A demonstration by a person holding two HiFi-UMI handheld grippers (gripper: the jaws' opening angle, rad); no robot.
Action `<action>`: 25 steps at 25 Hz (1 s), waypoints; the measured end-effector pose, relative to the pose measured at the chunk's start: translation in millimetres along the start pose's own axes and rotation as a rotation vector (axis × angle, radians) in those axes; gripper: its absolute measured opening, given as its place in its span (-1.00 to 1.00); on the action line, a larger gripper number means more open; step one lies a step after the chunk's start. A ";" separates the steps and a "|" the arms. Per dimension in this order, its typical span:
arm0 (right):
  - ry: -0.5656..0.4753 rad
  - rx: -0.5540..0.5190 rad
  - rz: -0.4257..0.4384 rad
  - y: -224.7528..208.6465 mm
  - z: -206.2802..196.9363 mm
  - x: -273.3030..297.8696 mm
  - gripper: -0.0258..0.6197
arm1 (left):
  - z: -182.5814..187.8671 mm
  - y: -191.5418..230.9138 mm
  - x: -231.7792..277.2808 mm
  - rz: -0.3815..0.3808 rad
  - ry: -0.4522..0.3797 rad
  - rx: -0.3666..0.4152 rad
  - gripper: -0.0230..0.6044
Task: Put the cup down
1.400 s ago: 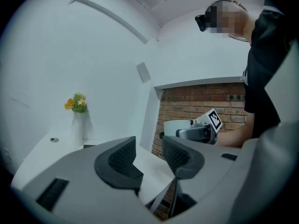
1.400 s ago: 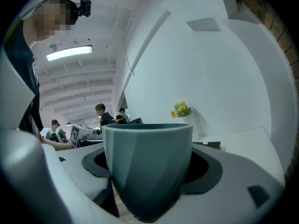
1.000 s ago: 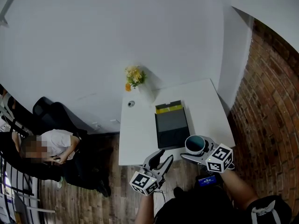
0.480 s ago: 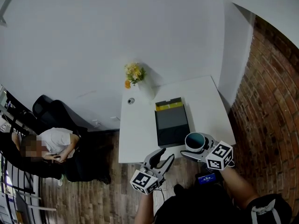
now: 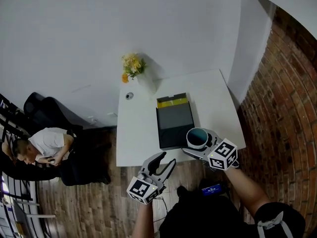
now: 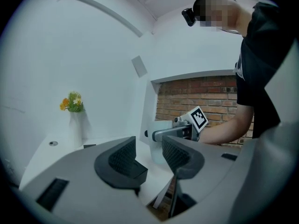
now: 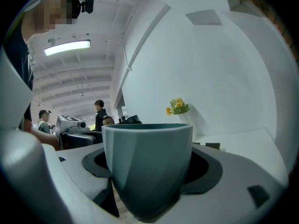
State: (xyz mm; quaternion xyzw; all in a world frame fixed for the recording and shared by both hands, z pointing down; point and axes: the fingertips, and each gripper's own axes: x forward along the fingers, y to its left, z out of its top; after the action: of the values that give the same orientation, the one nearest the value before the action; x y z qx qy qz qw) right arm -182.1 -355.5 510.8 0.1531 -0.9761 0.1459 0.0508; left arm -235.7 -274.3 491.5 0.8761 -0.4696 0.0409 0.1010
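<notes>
A teal cup stands upright between the jaws of my right gripper, which is shut on it. The cup hangs above the near edge of the white table, just past the dark tray. From the left gripper view the same cup appears pale, gripped beside the marker cube. My left gripper is open and empty, off the table's near edge to the left of the cup.
A vase of yellow and orange flowers stands at the table's far left corner, with a small round object beside it. A brick wall runs along the right. A person sits at the left on the wooden floor side.
The head view has shifted, so the table and both grippers sit further left and up in the picture. The cup stays in my right gripper above the table's near edge.
</notes>
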 end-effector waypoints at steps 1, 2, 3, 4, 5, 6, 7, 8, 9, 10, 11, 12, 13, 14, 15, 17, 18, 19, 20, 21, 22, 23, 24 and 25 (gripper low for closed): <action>-0.002 0.005 -0.004 -6.8 -1.4 4.9 0.33 | -0.5 1.9 2.0 0.001 0.013 0.005 -0.34; -0.003 0.013 -0.009 -14.0 -3.2 9.9 0.33 | -1.0 2.9 4.4 -0.003 0.015 0.006 -0.34; -0.005 0.022 -0.015 -21.4 -5.1 15.4 0.33 | -1.2 3.4 6.9 -0.010 0.004 0.003 -0.34; -0.005 0.032 -0.019 -28.6 -7.3 21.4 0.33 | -0.7 4.2 9.4 -0.015 -0.009 -0.003 -0.34; -0.004 0.041 -0.023 -35.5 -10.0 27.8 0.33 | -0.7 5.7 11.3 -0.016 -0.015 -0.010 -0.34; 0.000 0.048 -0.027 -42.0 -13.0 34.4 0.33 | -2.0 7.8 12.5 -0.015 -0.013 -0.015 -0.34; 0.005 0.052 -0.032 -48.3 -16.2 41.2 0.33 | -4.1 10.5 13.3 -0.013 -0.005 -0.020 -0.34; 0.010 0.054 -0.038 -54.3 -19.5 47.9 0.33 | -5.6 13.3 14.0 -0.010 0.001 -0.025 -0.34; 0.016 0.054 -0.046 -59.9 -23.1 54.3 0.33 | -5.7 15.8 14.7 -0.006 0.000 -0.032 -0.34; 0.022 0.051 -0.056 -65.0 -27.0 60.2 0.33 | -5.4 18.0 15.3 -0.001 -0.003 -0.039 -0.34; 0.028 0.047 -0.065 -69.6 -30.9 65.5 0.33 | -5.9 20.0 15.2 0.003 -0.001 -0.044 -0.34; 0.033 0.043 -0.072 -73.6 -34.6 70.4 0.33 | -7.5 22.1 14.4 0.008 0.005 -0.047 -0.34; 0.037 0.039 -0.077 -77.1 -37.7 75.0 0.33 | -9.6 24.5 13.2 0.012 0.014 -0.049 -0.34; 0.040 0.033 -0.080 -80.3 -40.0 79.4 0.33 | -10.4 27.3 12.4 0.017 0.018 -0.050 -0.34; 0.043 0.022 -0.083 -83.1 -41.7 83.5 0.33 | -9.3 30.1 12.3 0.024 0.012 -0.052 -0.34; 0.057 -0.024 -0.092 -87.7 -45.6 90.4 0.33 | -7.1 34.5 11.9 0.038 -0.003 -0.058 -0.34; 0.067 -0.050 -0.098 -89.4 -48.2 93.5 0.33 | -7.7 36.1 10.6 0.045 -0.005 -0.060 -0.34; 0.077 -0.068 -0.102 -90.5 -51.0 96.3 0.33 | -9.7 37.6 8.5 0.052 -0.001 -0.062 -0.34; 0.082 -0.078 -0.103 -90.9 -53.2 98.8 0.33 | -13.6 39.0 5.7 0.057 0.011 -0.062 -0.34; 0.085 -0.084 -0.102 -90.7 -54.6 101.1 0.33 | -18.7 40.4 2.7 0.062 0.029 -0.063 -0.34; 0.085 -0.093 -0.100 -89.9 -55.3 103.3 0.33 | -22.5 41.8 0.4 0.066 0.042 -0.067 -0.34; 0.085 -0.109 -0.097 -88.5 -55.4 105.3 0.33 | -23.5 43.1 -0.5 0.071 0.044 -0.071 -0.34; 0.087 -0.131 -0.094 -86.4 -55.7 106.8 0.33 | -22.2 44.3 -0.4 0.076 0.037 -0.073 -0.34; 0.090 -0.158 -0.091 -83.8 -56.3 107.6 0.33 | -19.5 45.2 0.5 0.081 0.025 -0.074 -0.34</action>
State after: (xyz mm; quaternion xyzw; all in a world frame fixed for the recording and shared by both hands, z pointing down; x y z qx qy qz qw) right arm -254.7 -445.4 602.4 0.1859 -0.9733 0.0729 0.1131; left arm -272.6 -294.9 516.9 0.8516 -0.5044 0.0382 0.1375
